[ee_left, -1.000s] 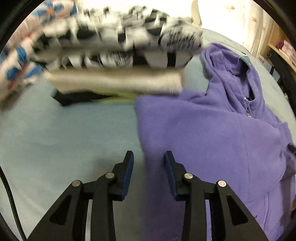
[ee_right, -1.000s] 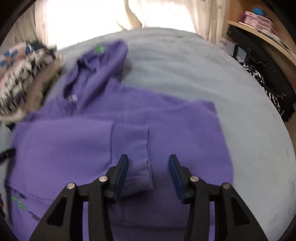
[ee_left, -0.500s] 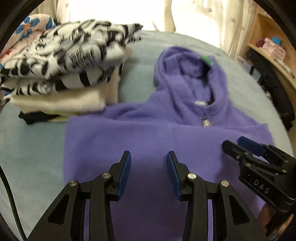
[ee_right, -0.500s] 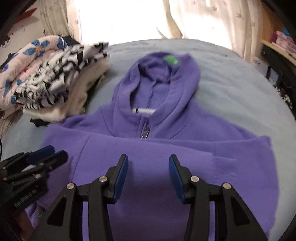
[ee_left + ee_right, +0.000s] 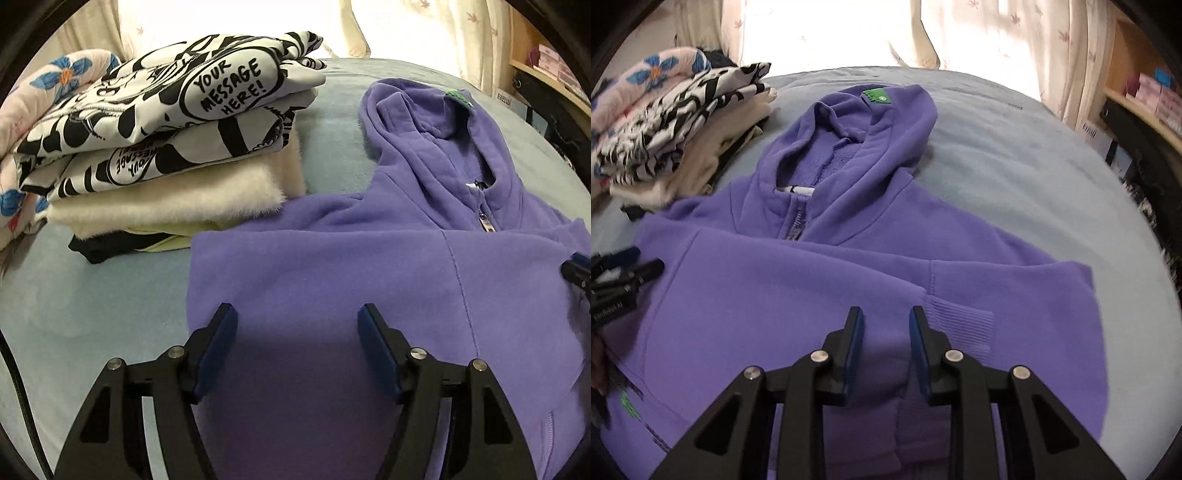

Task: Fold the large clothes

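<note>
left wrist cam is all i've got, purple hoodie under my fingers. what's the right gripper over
Observer: The right gripper hangs over the hoodie's folded-in sleeve, its ribbed cuff just beside the jaws, which are closing with nothing pinched yet.
Operator: any logo on the hoodie body
Observer: Yes, a small green print near the lower front edge, past the left gripper.
Operator: is the far sleeve folded in too
Observer: The hoodie's right side ends in a straight folded edge on the bed.
</note>
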